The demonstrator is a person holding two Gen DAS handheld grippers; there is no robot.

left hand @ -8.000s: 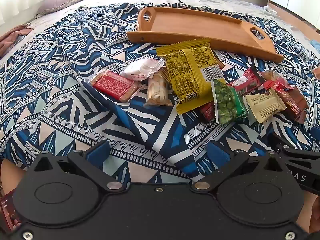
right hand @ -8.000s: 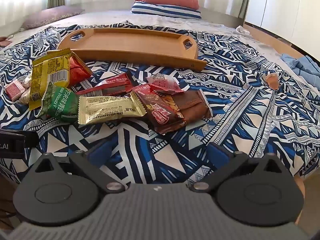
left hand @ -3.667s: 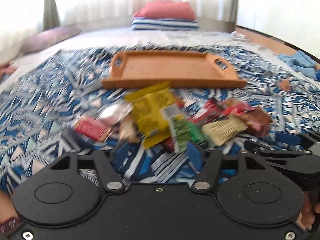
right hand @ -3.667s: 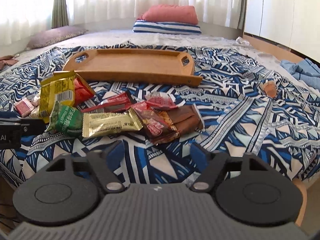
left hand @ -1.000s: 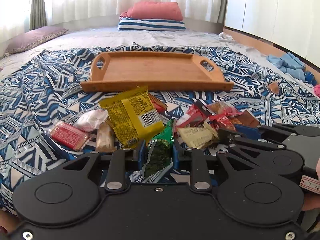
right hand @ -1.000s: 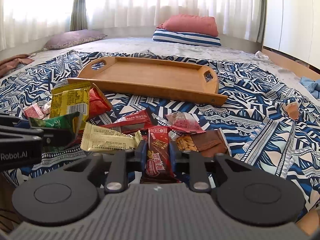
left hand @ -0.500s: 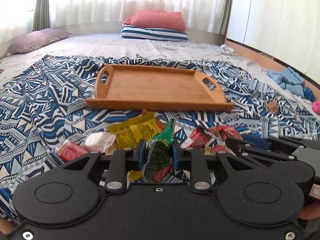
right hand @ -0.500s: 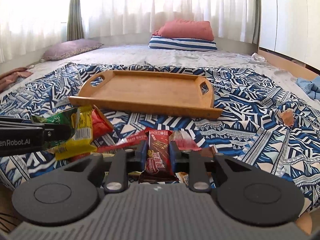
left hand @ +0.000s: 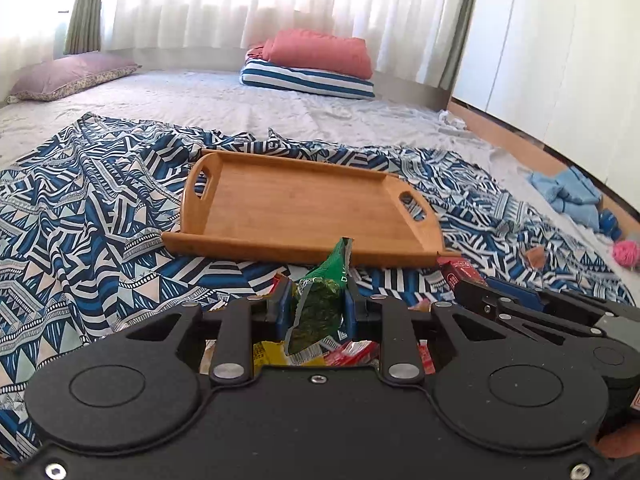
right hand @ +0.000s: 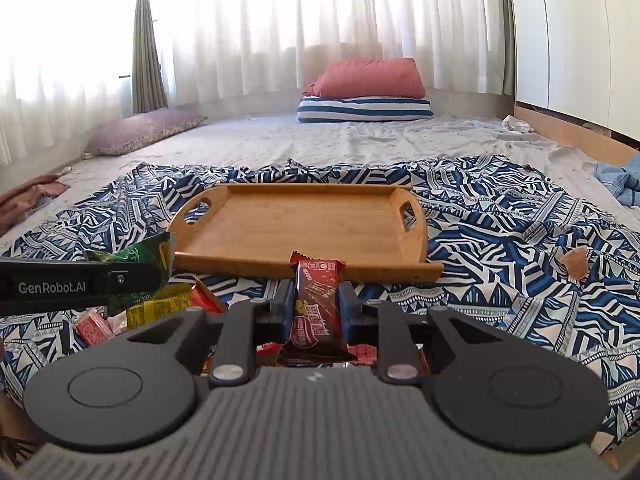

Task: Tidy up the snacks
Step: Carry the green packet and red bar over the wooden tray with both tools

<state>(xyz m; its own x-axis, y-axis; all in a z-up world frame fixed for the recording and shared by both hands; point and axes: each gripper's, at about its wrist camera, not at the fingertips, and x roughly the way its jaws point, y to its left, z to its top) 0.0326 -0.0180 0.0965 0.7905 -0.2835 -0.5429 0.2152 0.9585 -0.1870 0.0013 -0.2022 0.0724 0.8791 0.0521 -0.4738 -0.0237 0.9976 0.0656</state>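
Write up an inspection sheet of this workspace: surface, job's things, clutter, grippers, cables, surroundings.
Surface: bed with a blue patterned cloth spread over it, wrinkled.
Job's things: wooden tray with nothing in it; green snack packet and dark red snack bar, both held; loose snacks lying on the cloth in front of the tray.
Clutter: small brown scrap on the cloth, right of the tray; pink ball at the far right.
Grippers: left gripper shut on the green snack packet; right gripper shut on the dark red snack bar.
Cables: nothing seen.
Surroundings: pillows, curtains, white cupboards.
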